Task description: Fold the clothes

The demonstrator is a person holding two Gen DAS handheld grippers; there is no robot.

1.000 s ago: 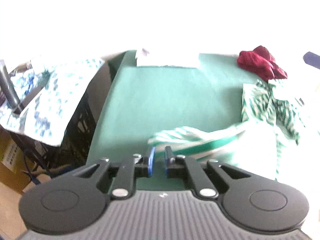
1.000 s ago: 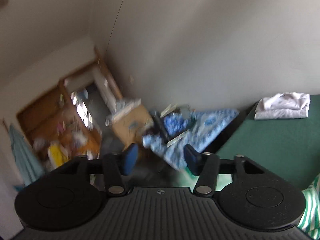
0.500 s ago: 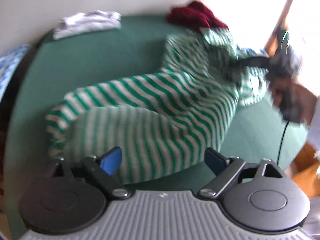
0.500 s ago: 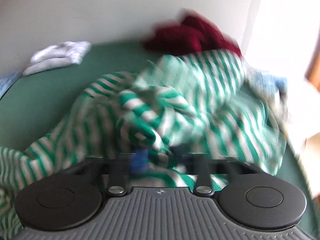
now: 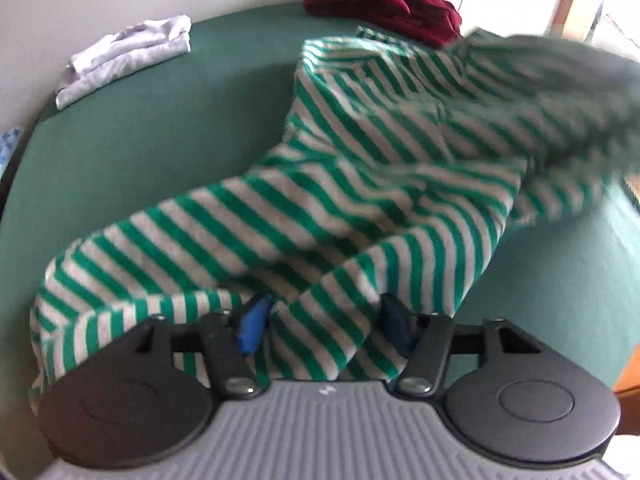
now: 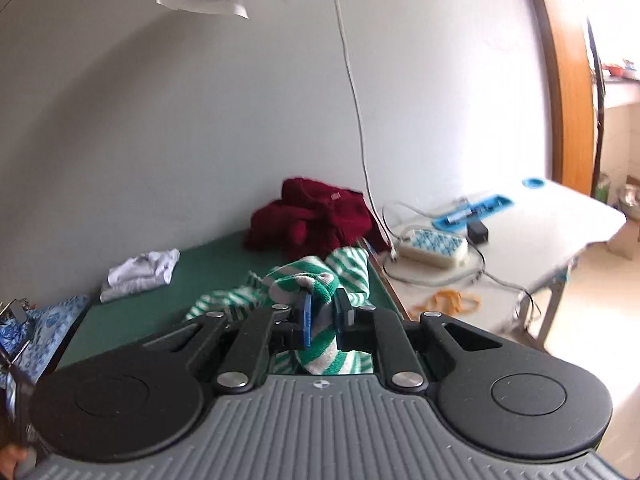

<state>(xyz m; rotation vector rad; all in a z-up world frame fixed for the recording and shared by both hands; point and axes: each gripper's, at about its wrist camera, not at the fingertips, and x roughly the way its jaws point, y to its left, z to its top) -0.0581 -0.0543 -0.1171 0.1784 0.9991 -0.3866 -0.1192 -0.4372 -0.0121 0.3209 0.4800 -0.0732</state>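
Striped garment [image 5: 360, 200] runs diagonally, near-left to far-right. Left gripper [image 5: 324, 328] straddles near hem, jaws closing, not yet pinching. Right gripper [image 6: 323, 314] clenched on far bunch.

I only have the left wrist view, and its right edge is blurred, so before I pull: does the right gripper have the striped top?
Observer: Yes. The right gripper is closing its jaws on a bunched fold of the striped top, and the pads are already pressing it.
Operator: What lies past the maroon pile?
Observer: A white table with a power strip and cables on it.
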